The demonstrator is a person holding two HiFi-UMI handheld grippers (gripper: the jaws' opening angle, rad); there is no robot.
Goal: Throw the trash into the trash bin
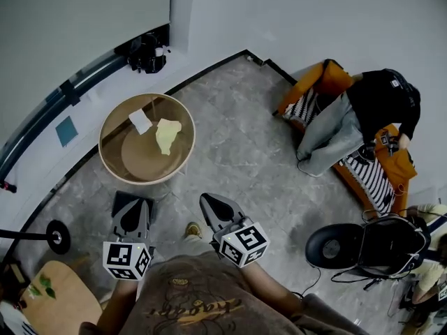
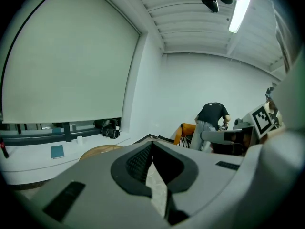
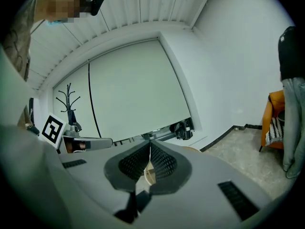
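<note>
Trash (image 1: pixel 166 135), a crumpled yellowish piece, is being shown lying inside the trash bin (image 1: pixel 140 162), with a white scrap (image 1: pixel 140 121) just beside it toward the far wall. Left gripper (image 1: pixel 133 209) (image 2: pixel 152 147): jaws are being pressed fully together, ribbed dark pads meeting along one line, nothing clamped between them. Right gripper (image 1: pixel 209 204) (image 3: pixel 150 150): jaws likewise being clenched tight on nothing. Both grippers are being held side by side and apart from each other, pointing roughly level toward the bin, each with its marker cube (image 1: pixel 127 259) at the rear. The bin, round, with a pale wooden rim, is being seen on the grey stone floor (image 1: pixel 237 159) ahead of the grippers, nearer the left one's line and touching neither. Behind the bin, a low white ledge is being traced along the curved wall, bearing a teal card (image 1: pixel 66 131) and a black device (image 1: pixel 147 53). Farther right, a person in a black top (image 1: pixel 383 102) is being seen bending over an orange armchair (image 1: pixel 313 84) with a striped cushion. A black round seat (image 1: pixel 332 246) is being noted at lower right, a light wooden seat (image 1: pixel 59 300) at lower left. A coat stand (image 3: pixel 68 101) is being seen in the right gripper view.
</note>
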